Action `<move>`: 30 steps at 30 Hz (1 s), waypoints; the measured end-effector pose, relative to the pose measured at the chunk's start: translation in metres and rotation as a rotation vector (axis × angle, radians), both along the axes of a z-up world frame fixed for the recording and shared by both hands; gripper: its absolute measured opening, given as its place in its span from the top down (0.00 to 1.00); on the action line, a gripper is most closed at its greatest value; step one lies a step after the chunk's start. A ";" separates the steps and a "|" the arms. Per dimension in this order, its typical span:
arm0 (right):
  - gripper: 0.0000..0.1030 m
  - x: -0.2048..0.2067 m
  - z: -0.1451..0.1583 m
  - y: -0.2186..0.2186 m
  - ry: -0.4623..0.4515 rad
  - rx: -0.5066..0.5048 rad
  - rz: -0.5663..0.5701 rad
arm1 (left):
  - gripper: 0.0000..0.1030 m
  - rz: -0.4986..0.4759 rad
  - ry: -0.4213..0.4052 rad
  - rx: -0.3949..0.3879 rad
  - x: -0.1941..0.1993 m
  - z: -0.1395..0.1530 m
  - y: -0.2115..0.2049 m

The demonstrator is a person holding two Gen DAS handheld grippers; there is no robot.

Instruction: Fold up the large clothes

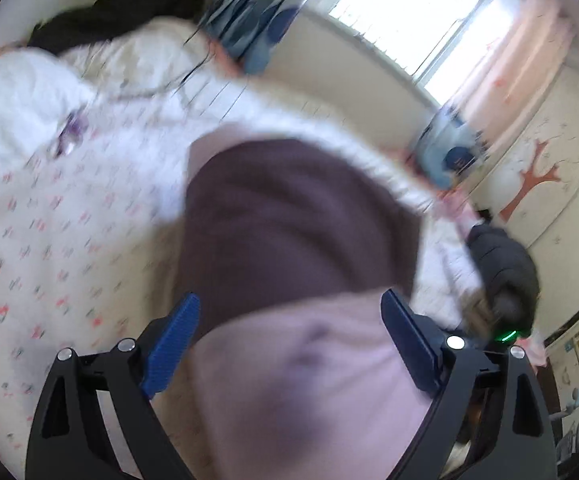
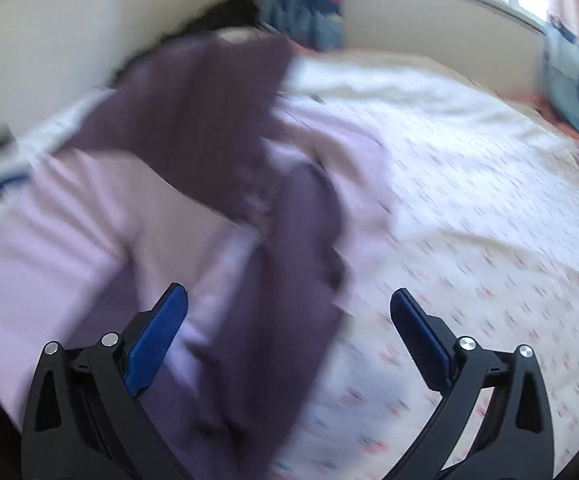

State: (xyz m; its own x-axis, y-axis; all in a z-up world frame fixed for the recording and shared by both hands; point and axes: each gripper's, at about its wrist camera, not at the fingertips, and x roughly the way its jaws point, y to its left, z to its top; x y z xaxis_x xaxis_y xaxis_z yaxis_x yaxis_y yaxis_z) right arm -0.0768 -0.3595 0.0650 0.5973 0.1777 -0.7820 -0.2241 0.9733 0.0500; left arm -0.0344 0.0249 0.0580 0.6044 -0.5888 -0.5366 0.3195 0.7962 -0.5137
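Judging from the blurred frames, the step in hand looks like a regrasp: both grippers are free over the garment [image 2: 209, 152], a two-tone piece, dark purple and pale lilac, lying rumpled on the bed [image 2: 469, 208]. The left gripper [image 1: 289, 312] has its fingers spread wide; cloth shows between them, but the pads do not press on it. The right gripper [image 2: 289, 300] also stands spread, hovering over the garment's edge nearest the bare floral sheet, pinching nothing.

To do the step well, each gripper should settle before closing, pick a true hem or corner rather than a mid-panel wrinkle, and take only one layer where the dark sleeve-like strip crosses the lilac panel. Pulling the garment flat first would likely make a cleaner fold.

Counted: one garment, two grippers, one bed. Beyond the garment, toward the window [image 1: 421, 12], blue-patterned cushions [image 2: 573, 92] show, at least two. A dark jacket [image 1: 505, 260] lies past the garment in the left view.
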 end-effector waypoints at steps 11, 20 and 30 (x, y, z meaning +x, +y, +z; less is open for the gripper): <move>0.06 0.041 0.075 0.001 -0.075 0.139 -0.079 | 0.14 -0.060 -0.071 0.221 0.002 -0.028 -0.053; 0.06 0.063 -0.039 -0.021 0.077 0.324 -0.279 | 0.14 -0.089 -0.002 -0.026 0.014 -0.025 -0.023; 0.06 0.055 0.016 -0.002 0.081 0.093 -0.246 | 0.12 -0.051 -0.073 0.245 -0.001 -0.031 -0.056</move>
State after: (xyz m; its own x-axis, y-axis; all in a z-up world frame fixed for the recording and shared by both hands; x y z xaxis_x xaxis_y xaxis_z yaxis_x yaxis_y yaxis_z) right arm -0.0213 -0.3611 0.0806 0.5676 0.1082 -0.8162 0.0271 0.9883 0.1498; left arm -0.0353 -0.0307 0.0272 0.6199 -0.4769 -0.6232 0.3914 0.8762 -0.2812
